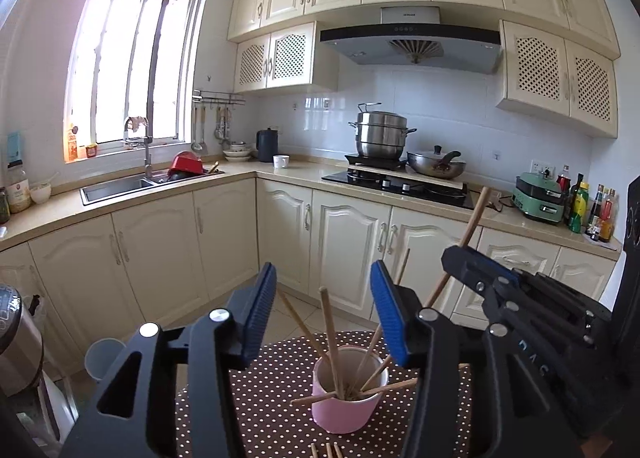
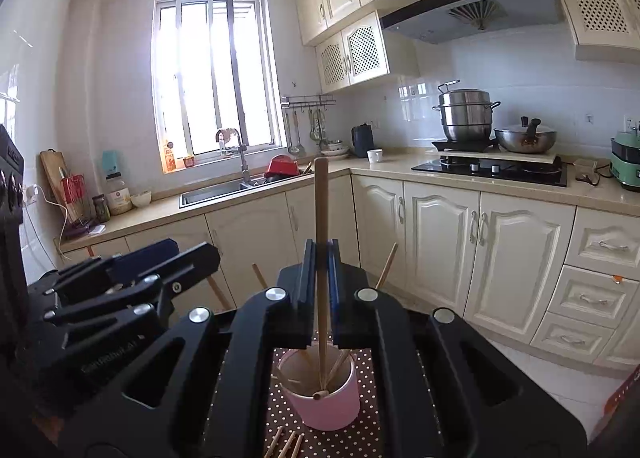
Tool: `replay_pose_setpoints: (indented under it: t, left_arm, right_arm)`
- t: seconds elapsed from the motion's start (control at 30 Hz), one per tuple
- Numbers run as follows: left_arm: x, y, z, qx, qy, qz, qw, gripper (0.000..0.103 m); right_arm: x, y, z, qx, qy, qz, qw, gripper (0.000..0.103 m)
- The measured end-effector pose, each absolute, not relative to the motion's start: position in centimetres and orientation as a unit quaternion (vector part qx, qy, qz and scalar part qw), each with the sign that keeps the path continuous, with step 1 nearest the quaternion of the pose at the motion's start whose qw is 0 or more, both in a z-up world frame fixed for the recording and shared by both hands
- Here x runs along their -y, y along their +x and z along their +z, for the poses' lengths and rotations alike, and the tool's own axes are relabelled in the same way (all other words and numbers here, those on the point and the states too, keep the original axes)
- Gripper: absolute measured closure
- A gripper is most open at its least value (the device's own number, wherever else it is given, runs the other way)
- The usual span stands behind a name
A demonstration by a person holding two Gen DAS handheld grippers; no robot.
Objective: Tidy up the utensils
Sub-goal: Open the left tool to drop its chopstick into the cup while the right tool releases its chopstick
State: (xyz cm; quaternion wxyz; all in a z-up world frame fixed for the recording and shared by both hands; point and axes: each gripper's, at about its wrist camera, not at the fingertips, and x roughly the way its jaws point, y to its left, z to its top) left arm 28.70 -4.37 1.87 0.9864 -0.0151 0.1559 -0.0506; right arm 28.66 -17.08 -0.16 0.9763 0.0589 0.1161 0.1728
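Pink ceramic cup [image 1: 347, 398] stands on a brown cloth with white dots [image 1: 248, 410] that covers the near table, and it holds a loose bundle of wooden chopsticks [image 1: 330, 342] leaning out in several directions; one of them lies across the rim. More chopsticks [image 2: 286, 443] lie flat on the cloth just in front of the cup, at the near edge of both views.

Left gripper [image 1: 324, 314] hangs above and just near of the cup with its blue pads spread apart and nothing pressed between them; the chopsticks in the cup show through the gap, clear of both pads. Right gripper [image 2: 321, 258] is clenched on a single chopstick [image 2: 321, 202], which stands almost upright between its pads, the lower end reaching down into the cup [image 2: 326, 404] and the upper end rising well above the fingers. From the left wrist view the same gripper [image 1: 460, 254] shows at the right, with that chopstick slanting up past it.

Beyond the table runs a cream kitchen: a sink [image 1: 116, 188] under the window at far left, a hob [image 1: 396, 184] with a steel steamer pot [image 1: 380, 136] and a wok [image 1: 437, 164] at far right
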Motion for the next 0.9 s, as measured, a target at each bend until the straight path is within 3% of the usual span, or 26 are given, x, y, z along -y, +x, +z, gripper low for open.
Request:
replay_pose_setpoints:
  t: [0.8,0.83,0.9]
  left_arm:
    - [2.5,26.0,2.8,-0.145,0.001,-0.020,0.989,0.042]
    - [2.4,25.9,2.8,-0.145,0.002,-0.020,0.989,0.042]
    - [2.2,25.6,2.9,-0.145,0.004,-0.017,0.989,0.041]
  right_arm:
    - [15.4,28.5,-2.5,-0.181,0.046,0.183,0.965,0.094]
    - [15.4,28.3,-2.5,-0.181,0.047,0.183,0.965,0.089]
    - [15.4,28.1,-2.5,-0.180,0.049,0.182,0.965,0.068]
